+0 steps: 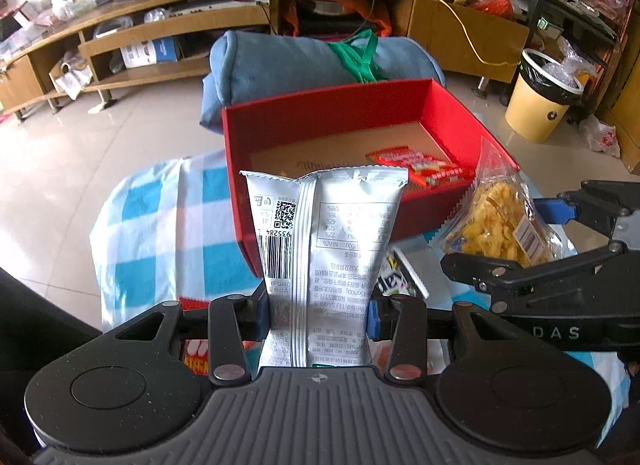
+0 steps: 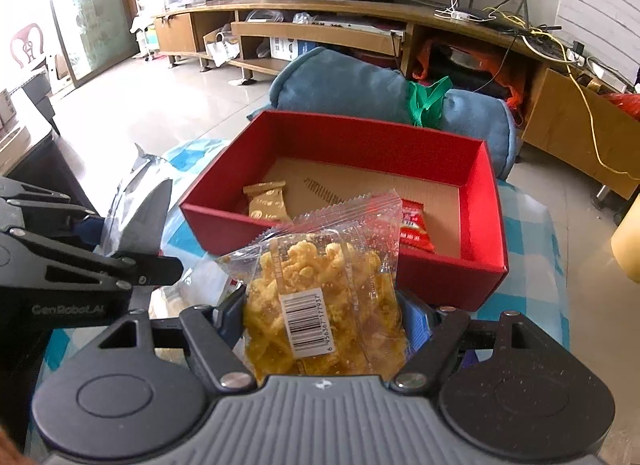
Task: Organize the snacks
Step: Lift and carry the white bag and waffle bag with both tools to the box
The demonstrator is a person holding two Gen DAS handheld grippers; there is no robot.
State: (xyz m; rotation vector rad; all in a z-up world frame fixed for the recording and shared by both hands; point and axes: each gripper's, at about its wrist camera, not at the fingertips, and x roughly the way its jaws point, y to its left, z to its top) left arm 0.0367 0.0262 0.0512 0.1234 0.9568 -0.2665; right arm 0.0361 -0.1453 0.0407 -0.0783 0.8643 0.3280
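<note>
In the left wrist view my left gripper (image 1: 316, 315) is shut on a silver snack packet (image 1: 324, 233), held upright with its barcode side facing the camera. It hangs just before the near wall of the red box (image 1: 236, 137). The right gripper (image 1: 508, 237) comes in from the right, shut on a clear bag of yellow puffed snacks (image 1: 496, 213). In the right wrist view my right gripper (image 2: 324, 315) pinches that clear bag (image 2: 320, 289) in front of the red box (image 2: 484, 193). Inside the box lie a gold packet (image 2: 268, 203) and a red packet (image 2: 416, 231). At the left edge the left gripper (image 2: 128, 245) holds the silver packet (image 2: 146, 205).
The box rests on a blue-and-white checked cloth (image 1: 160, 225), with more snack packets (image 1: 396, 277) under the grippers. A rolled blue cushion (image 1: 280, 61) lies behind the box. Beyond it are a tiled floor, a long wooden TV stand (image 2: 320, 9) and a yellow bin (image 1: 536, 101).
</note>
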